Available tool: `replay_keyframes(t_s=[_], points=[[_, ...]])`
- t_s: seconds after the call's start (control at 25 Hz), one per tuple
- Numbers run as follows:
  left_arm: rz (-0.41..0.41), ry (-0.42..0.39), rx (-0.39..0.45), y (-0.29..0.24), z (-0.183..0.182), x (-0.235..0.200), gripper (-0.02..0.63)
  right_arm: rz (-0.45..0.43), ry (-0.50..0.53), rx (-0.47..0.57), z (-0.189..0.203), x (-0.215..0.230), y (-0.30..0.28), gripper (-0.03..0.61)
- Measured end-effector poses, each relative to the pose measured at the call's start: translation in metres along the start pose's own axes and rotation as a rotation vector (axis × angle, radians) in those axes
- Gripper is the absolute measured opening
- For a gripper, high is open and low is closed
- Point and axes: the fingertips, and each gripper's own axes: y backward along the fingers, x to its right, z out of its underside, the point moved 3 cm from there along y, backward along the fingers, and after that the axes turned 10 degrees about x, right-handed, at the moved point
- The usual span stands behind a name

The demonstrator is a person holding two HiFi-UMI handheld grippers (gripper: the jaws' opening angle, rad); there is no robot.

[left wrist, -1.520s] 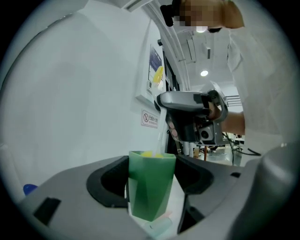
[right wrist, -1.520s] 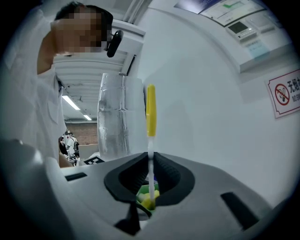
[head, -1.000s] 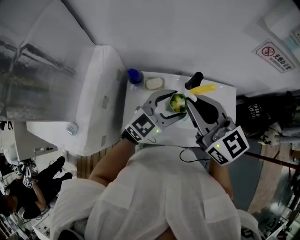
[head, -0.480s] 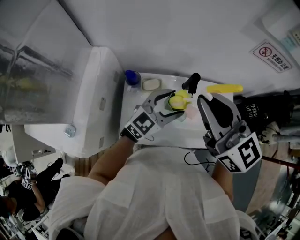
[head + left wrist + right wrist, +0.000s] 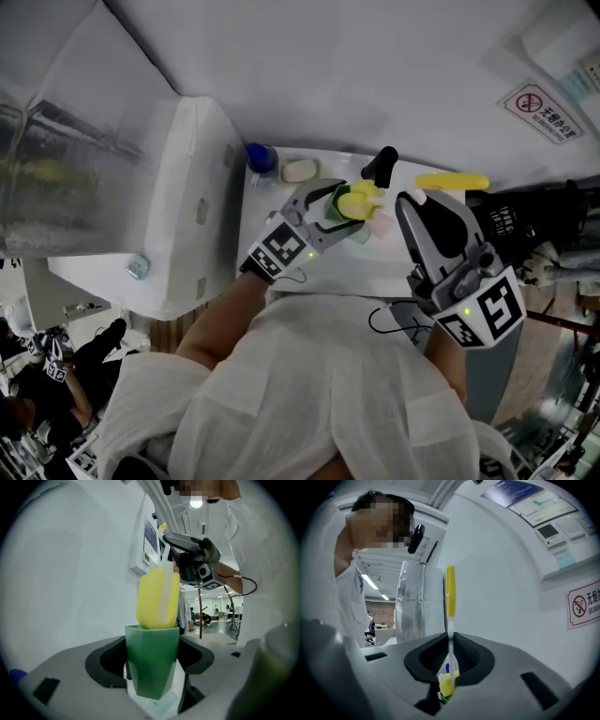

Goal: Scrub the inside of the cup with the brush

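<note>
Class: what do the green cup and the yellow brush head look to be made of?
Green cup: probably hard plastic, satin finish; crisp faceted walls, even opaque colour.
Yellow brush head: likely soft foam or sponge, matte; rounded, dull, no gleam, though too blurred to be sure.

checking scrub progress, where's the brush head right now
In the left gripper view the brush head sits mid-frame at the mouth of the cup, mostly above its rim.
</note>
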Motion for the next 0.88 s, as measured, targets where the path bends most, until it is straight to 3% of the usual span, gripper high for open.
replay_keyframes(t_s=[0.32, 0.52, 0.88], points=[[0.034, -0.021, 0.051, -0.011, -0.016, 0.008, 0.305, 0.036, -0.033, -0.071, 0.044, 0.007, -0.002, 0.035], [0.035, -0.01, 0.011, -0.013, -0.012, 0.011, 0.305, 0.054, -0.041, -0.09, 0.07, 0.008, -0.002, 0.035], [0.024, 0.031, 0.052, -0.011, -0.013, 0.01, 0.305, 0.041, -0.069, -0.085, 0.071, 0.01, -0.002, 0.035]])
